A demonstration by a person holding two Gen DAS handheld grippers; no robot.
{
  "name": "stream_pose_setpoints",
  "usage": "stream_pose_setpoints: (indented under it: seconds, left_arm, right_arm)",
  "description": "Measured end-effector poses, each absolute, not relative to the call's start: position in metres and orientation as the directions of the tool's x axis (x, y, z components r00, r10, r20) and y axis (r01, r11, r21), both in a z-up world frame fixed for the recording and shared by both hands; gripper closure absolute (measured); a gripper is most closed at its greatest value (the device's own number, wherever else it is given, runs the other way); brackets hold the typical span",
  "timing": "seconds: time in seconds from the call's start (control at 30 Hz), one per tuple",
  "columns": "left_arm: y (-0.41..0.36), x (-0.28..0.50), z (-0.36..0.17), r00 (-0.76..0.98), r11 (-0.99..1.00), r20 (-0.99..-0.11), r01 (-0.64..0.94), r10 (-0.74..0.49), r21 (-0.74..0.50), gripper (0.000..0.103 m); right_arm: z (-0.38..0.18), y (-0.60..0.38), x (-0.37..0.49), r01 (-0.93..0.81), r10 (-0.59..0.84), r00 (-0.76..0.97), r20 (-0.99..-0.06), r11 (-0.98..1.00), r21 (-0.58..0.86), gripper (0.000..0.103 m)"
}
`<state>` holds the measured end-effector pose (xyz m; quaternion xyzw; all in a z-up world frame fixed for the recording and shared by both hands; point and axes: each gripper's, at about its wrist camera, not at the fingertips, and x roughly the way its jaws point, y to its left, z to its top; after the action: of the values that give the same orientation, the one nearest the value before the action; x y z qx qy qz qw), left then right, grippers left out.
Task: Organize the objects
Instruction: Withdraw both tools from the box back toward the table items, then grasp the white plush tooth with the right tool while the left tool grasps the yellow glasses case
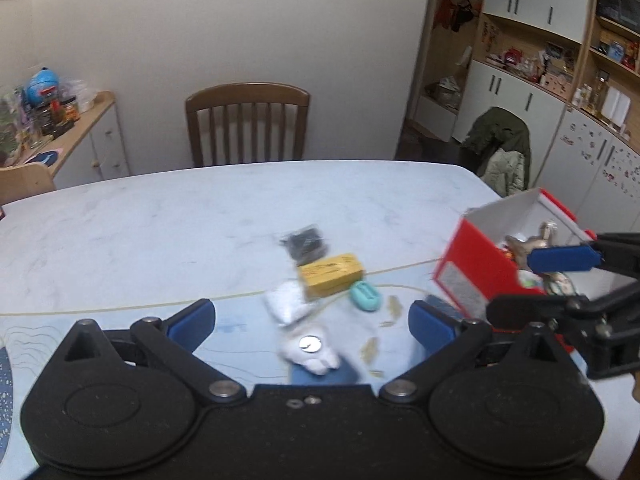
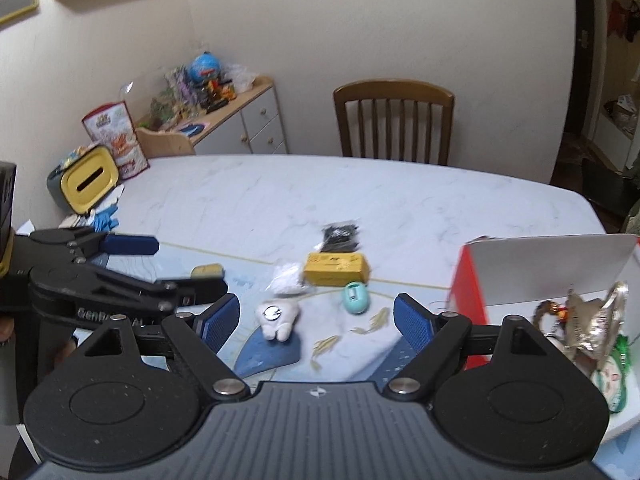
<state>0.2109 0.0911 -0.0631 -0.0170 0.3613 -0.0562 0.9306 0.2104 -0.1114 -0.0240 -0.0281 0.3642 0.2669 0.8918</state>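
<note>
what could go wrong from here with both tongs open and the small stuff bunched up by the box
1. The white plush, white packet, yellow box and teal case lie close together; closing the left tongs on one could nudge or drag a neighbour.
2. The red box already looks crowded, so another item might spill over its rim.
3. The right tongs work close beside the left, so they could bump.

Five loose items [image 2: 335, 267], one box [image 2: 548, 268]
</note>
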Motion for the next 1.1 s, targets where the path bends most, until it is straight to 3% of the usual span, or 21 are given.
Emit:
stream_pose_setpoints:
  seconds: [0.47, 1.1]
  left_arm:
    - [0.183, 0.235, -0.111, 0.709, 0.989, -0.705, -0.123, 0.032, -0.078, 0.000]
    - [0.198, 0.278, -0.168, 0.660, 0.991, -0.750, -0.125, 0.051, -0.043, 0.001]
  right_arm:
    - [-0.070, -0.045, 0.228, -0.530, 0.417, 0.529, -0.740, 0.843, 0.096, 0.019]
    - [-0.140, 0.001, 0.268, -0.498, 0.317, 0.494, -0.809, 0.866, 0.036, 0.019]
